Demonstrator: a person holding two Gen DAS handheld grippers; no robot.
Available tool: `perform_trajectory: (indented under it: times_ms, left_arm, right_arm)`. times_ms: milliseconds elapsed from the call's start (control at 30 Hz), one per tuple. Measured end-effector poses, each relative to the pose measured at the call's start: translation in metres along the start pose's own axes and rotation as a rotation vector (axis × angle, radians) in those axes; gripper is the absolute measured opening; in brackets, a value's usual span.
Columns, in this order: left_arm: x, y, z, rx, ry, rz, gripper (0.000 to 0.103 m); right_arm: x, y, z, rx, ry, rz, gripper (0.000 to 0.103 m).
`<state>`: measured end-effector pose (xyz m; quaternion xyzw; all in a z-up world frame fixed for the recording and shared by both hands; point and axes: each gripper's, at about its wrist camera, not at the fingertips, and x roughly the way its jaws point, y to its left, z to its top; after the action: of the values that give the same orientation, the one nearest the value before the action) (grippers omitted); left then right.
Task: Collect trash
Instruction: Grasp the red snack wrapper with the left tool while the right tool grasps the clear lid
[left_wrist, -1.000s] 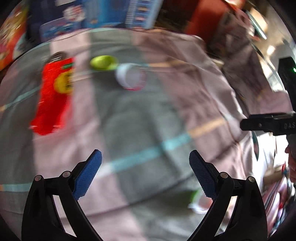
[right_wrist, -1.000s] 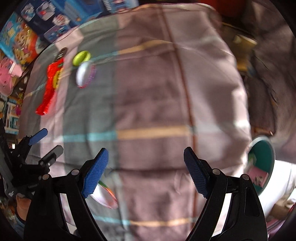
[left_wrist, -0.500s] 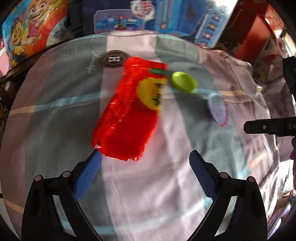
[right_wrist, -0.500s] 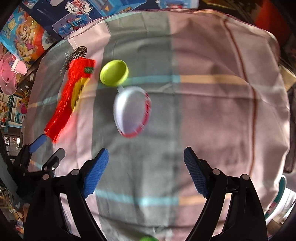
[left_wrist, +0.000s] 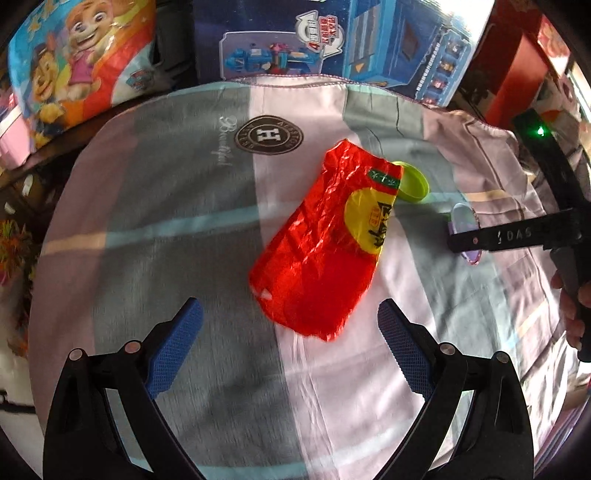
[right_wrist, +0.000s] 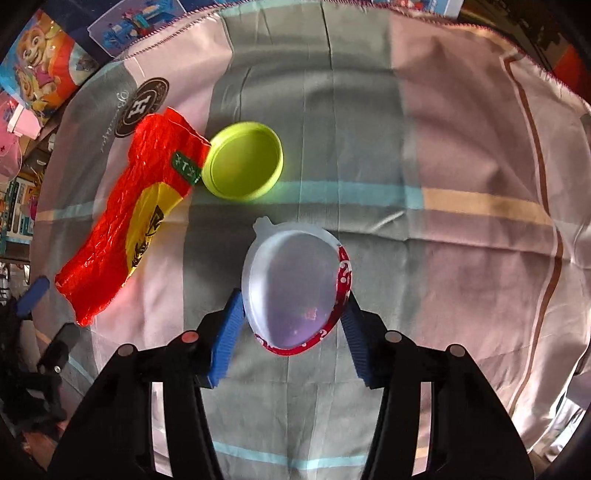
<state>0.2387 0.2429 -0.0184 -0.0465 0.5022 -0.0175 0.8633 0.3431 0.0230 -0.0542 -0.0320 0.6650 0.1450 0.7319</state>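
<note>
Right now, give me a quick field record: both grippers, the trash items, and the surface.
surface: checked cloth over the table
left gripper: open, empty, facing the red wrapper
right gripper: closing around the egg-shaped plastic shell, blue pads at its sides, contact unclear
green lid: lying open side up, its edge tucked beside the red wrapper's top corner
egg-shaped plastic shell: white, red dotted rim, resting on the cloth

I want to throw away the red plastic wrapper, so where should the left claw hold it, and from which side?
Take the crumpled red plastic wrapper at its near, torn bottom edge, coming from above with the open left claw. It lies flat on the cloth, and that end points at the claw, clear of the green lid.
</note>
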Motion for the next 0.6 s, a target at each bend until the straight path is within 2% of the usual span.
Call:
perform_trajectory:
  times_ms: [300,467,500,600]
  left_arm:
    - [0.035,-0.017,0.029,0.165,0.056,-0.075,0.095]
    - [0.057,-0.025,0.026,0.199,0.115,-0.131,0.095]
    - [0.06,-0.029,0.023,0.218,0.115,-0.134,0.095]
    - [0.066,-0.039,0.018,0.262,0.088,-0.082,0.095]
  right_arm:
    - [-0.01,-0.005,-0.003,-0.019,-0.019,-0.002,0.05]
    - [-0.012,-0.012,-0.01,-0.016,-0.022,0.007,0.05]
    - [-0.014,-0.014,-0.013,-0.017,-0.024,0.006,0.05]
    - [-0.015,-0.017,-0.017,-0.013,-0.025,0.007,0.05]
